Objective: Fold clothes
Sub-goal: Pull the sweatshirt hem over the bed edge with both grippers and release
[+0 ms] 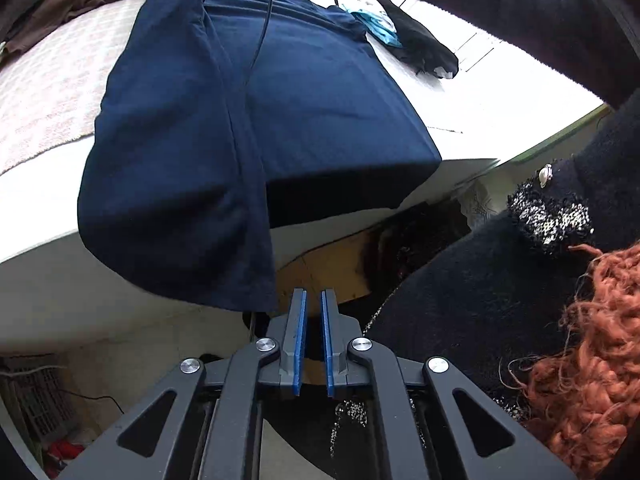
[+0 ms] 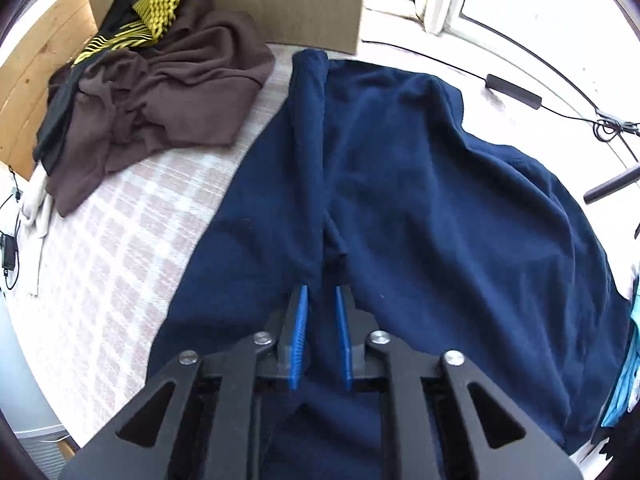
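Two grippers are in play over one navy garment [image 1: 256, 112], which lies spread across the white table [image 1: 480, 112] with its near end draped over the front edge. Your left gripper [image 1: 314, 336] hangs below that edge, fingers parted by a narrow gap with nothing between them. Your right gripper [image 2: 322, 336] sits low over the cloth at the far end, where a fold ridge [image 2: 308, 140] runs away from it; the blue pads stand slightly apart with fabric bunched between them, though I cannot tell whether they truly pinch it. The risk, as I judge it: if you pull with that hold uncertain, the fabric may slip free and the ridge collapse. The overhanging end could also drag the garment off the table, and the black cable [image 1: 264, 20] crossing the cloth might snag
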`<state>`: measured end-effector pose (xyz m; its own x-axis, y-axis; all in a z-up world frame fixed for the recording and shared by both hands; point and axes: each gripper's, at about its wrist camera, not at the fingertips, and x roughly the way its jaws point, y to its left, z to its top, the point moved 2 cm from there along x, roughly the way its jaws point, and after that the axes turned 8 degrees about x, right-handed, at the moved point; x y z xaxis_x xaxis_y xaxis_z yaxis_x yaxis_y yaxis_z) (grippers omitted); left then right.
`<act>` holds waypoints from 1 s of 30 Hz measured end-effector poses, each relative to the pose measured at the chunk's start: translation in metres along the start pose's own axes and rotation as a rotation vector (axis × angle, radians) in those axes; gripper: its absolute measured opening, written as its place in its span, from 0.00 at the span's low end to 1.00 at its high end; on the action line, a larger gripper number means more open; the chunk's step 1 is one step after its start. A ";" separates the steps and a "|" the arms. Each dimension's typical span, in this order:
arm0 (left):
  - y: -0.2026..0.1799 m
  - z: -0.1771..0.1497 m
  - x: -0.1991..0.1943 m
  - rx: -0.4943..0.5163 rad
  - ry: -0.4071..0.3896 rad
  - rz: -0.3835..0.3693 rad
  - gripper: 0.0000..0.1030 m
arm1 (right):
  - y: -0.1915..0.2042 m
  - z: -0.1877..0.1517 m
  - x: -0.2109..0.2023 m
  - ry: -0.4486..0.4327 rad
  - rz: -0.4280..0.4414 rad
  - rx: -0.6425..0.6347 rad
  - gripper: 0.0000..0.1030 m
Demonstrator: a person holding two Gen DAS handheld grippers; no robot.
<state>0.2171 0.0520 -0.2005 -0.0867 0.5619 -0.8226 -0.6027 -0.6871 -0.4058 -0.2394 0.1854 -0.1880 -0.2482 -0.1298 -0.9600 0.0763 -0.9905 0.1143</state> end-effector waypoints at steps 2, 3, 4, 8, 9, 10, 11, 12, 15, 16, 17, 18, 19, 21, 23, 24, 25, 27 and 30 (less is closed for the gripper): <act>-0.002 -0.010 -0.008 -0.019 -0.004 0.009 0.13 | -0.006 -0.012 -0.025 -0.027 0.083 0.013 0.25; 0.002 -0.017 -0.017 -0.037 -0.020 0.024 0.17 | -0.008 -0.019 -0.041 -0.045 0.133 0.017 0.25; 0.009 -0.025 -0.027 -0.064 -0.035 0.049 0.18 | -0.010 -0.026 -0.056 -0.063 0.183 0.021 0.25; 0.052 -0.053 -0.054 -0.169 -0.059 0.144 0.18 | -0.013 -0.069 -0.125 -0.128 0.350 -0.013 0.25; 0.062 -0.056 -0.055 -0.176 -0.051 0.153 0.18 | -0.011 -0.087 -0.147 -0.143 0.378 -0.041 0.25; 0.073 -0.059 -0.056 -0.183 -0.044 0.162 0.18 | -0.009 -0.106 -0.167 -0.149 0.404 -0.055 0.25; 0.082 -0.061 -0.055 -0.171 -0.033 0.164 0.18 | -0.008 -0.124 -0.187 -0.151 0.428 -0.062 0.25; 0.088 -0.061 -0.054 -0.154 -0.020 0.152 0.18 | -0.005 -0.145 -0.194 -0.149 0.429 -0.065 0.25; 0.099 -0.058 -0.047 -0.081 -0.001 0.093 0.19 | 0.005 -0.210 -0.201 -0.137 0.401 -0.065 0.42; 0.102 -0.058 -0.043 -0.056 0.013 0.080 0.21 | 0.009 -0.232 -0.203 -0.133 0.392 -0.066 0.55; 0.106 -0.056 -0.038 -0.033 0.025 0.081 0.21 | 0.012 -0.254 -0.206 -0.129 0.383 -0.066 0.56; 0.111 -0.053 -0.033 -0.024 0.031 0.076 0.21 | 0.015 -0.275 -0.208 -0.125 0.374 -0.066 0.56; 0.117 -0.050 -0.028 -0.014 0.037 0.071 0.21 | 0.019 -0.297 -0.210 -0.121 0.364 -0.066 0.56; 0.122 -0.042 -0.016 -0.009 0.038 0.066 0.21 | 0.030 -0.334 -0.197 -0.078 0.362 -0.050 0.56; 0.128 -0.037 -0.009 0.002 0.045 0.056 0.21 | 0.043 -0.347 -0.160 -0.035 0.345 -0.016 0.55; 0.132 -0.035 -0.005 0.007 0.049 0.052 0.21 | 0.049 -0.353 -0.142 -0.020 0.332 -0.001 0.54; 0.133 -0.033 -0.003 0.019 0.055 0.048 0.21 | 0.055 -0.358 -0.125 -0.005 0.319 0.015 0.54; 0.131 -0.029 -0.002 0.030 0.057 0.032 0.21 | 0.064 -0.365 -0.098 0.014 0.301 0.046 0.54; 0.120 -0.025 -0.006 0.060 0.043 0.002 0.21 | 0.059 -0.357 -0.092 0.010 0.321 0.097 0.54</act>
<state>0.1655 -0.0458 -0.2540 -0.0542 0.5393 -0.8404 -0.6490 -0.6586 -0.3808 0.1329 0.1548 -0.1839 -0.2167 -0.4362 -0.8734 0.0562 -0.8987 0.4349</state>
